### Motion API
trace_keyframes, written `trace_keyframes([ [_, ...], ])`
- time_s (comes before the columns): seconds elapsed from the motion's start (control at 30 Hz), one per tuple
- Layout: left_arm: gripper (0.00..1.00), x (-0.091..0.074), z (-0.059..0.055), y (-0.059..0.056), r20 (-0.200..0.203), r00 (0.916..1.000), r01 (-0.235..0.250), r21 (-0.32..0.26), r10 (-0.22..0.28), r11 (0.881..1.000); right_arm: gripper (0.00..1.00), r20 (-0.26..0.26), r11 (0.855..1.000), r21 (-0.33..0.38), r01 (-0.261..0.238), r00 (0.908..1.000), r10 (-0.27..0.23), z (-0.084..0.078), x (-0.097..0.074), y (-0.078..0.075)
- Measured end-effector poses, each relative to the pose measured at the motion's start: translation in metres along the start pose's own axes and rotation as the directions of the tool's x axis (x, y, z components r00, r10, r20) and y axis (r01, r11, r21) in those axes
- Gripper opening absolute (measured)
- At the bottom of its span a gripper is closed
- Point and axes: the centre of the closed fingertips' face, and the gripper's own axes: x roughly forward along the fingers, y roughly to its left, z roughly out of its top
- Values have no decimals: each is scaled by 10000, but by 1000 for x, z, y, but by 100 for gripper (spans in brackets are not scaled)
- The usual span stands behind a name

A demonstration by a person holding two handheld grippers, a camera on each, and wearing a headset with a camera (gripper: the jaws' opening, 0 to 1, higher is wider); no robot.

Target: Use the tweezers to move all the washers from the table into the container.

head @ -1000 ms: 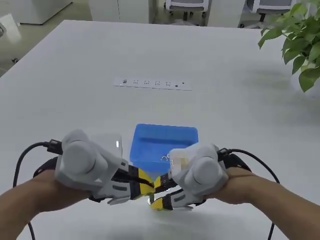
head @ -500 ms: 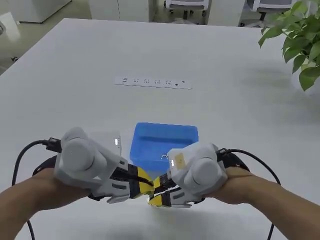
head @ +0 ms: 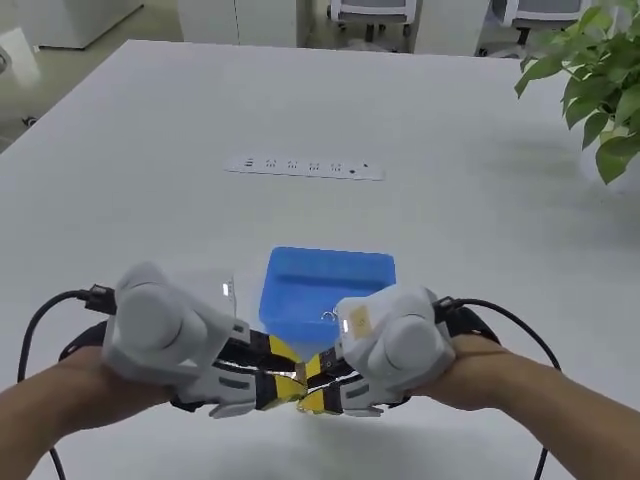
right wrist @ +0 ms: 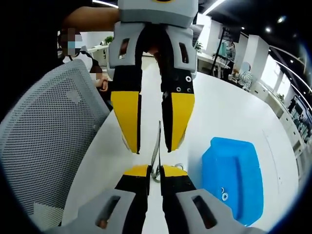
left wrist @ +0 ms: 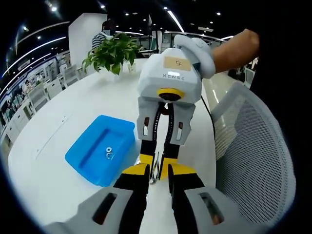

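Head view: two small metal washers point(head: 328, 317) lie in the shallow blue plastic container point(head: 300, 285), while both grippers meet nose to nose just on the person's side of it, hiding any washers left on the white table point(head: 450, 220). The right gripper point(right wrist: 155, 171) is clamped on the thin steel tweezers point(right wrist: 157, 141); the left gripper point(left wrist: 158, 173) stands partly open, jaws either side of the tweezers without visibly touching. Against a second ago, the left gripper sits slightly farther from the container, the right much where it was.
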Motion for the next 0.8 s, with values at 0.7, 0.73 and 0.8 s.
trace_keyframes([
  [0.7,70,-6,-6,3,368,9981,-457,-849,490,9953,9,56,9996,-223,191,9998,-189,10,-26,-4],
  [0.73,72,-6,-6,3,431,9977,-487,-880,527,9949,9,70,9995,-243,217,9997,-216,11,-27,-5],
  [0.8,75,-8,-3,4,594,9964,-548,-982,608,9937,9,106,9992,-284,270,9996,-267,14,-32,-7],
])
